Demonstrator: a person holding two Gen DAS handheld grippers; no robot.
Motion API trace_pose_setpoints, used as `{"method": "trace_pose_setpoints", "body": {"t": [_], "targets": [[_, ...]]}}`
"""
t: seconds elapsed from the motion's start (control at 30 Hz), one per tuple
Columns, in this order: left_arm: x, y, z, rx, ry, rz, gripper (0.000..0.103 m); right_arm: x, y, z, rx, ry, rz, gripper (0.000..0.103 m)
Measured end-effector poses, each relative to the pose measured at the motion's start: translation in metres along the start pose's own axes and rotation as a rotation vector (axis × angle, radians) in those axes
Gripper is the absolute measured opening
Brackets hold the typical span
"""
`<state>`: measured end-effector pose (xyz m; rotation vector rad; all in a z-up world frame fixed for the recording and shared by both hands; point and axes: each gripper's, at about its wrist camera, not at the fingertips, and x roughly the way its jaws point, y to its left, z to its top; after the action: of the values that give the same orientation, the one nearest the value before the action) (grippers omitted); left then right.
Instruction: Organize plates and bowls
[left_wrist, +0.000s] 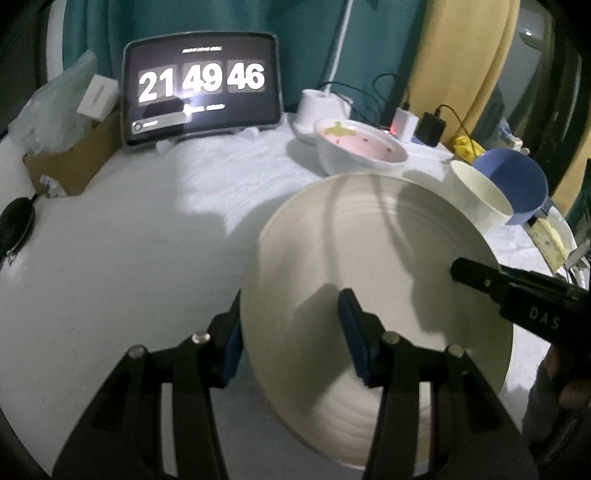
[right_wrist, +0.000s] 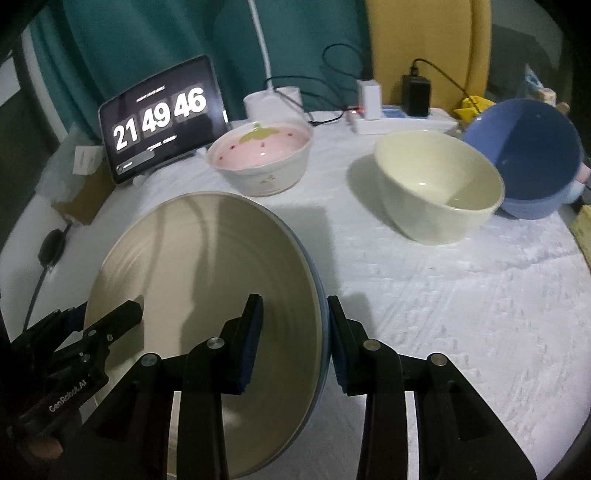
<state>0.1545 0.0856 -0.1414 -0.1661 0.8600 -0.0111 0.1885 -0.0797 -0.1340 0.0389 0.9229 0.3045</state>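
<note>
A large cream plate (left_wrist: 373, 266) (right_wrist: 207, 280) is between both grippers, tilted, with a blue edge under its right rim in the right wrist view. My left gripper (left_wrist: 291, 328) straddles its left rim, jaws apart. My right gripper (right_wrist: 295, 332) straddles its right rim, jaws apart; it also shows in the left wrist view (left_wrist: 480, 277). A pink-lined bowl (right_wrist: 260, 158) (left_wrist: 360, 147), a cream bowl (right_wrist: 439, 184) (left_wrist: 480, 195) and a blue bowl (right_wrist: 532, 155) (left_wrist: 513, 188) stand behind on the white cloth.
A tablet clock (left_wrist: 201, 86) (right_wrist: 162, 118) stands at the back. A cardboard box (left_wrist: 74, 162) with plastic bags is at back left. Chargers, cables and a power strip (right_wrist: 402, 122) line the back edge. A yellow sponge (left_wrist: 550, 240) lies at the right.
</note>
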Motion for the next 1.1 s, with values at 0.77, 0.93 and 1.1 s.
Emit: {"method": "trace_pose_setpoints", "body": {"t": [0.77,0.93,1.1], "targets": [[-0.022,-0.015,0.01,0.034,-0.099,0.099,0.05,-0.013,-0.027,0.002,0.02,-0.032,-0.003,0.037],[-0.03,-0.032,0.016,0.052,-0.126,0.08,0.05,-0.027,-0.042,0.002,0.036,-0.067,-0.024,0.037],[-0.036,-0.052,0.019,0.078,-0.147,0.043,0.051,-0.04,-0.061,0.004,0.059,-0.098,-0.049,0.037]]}}
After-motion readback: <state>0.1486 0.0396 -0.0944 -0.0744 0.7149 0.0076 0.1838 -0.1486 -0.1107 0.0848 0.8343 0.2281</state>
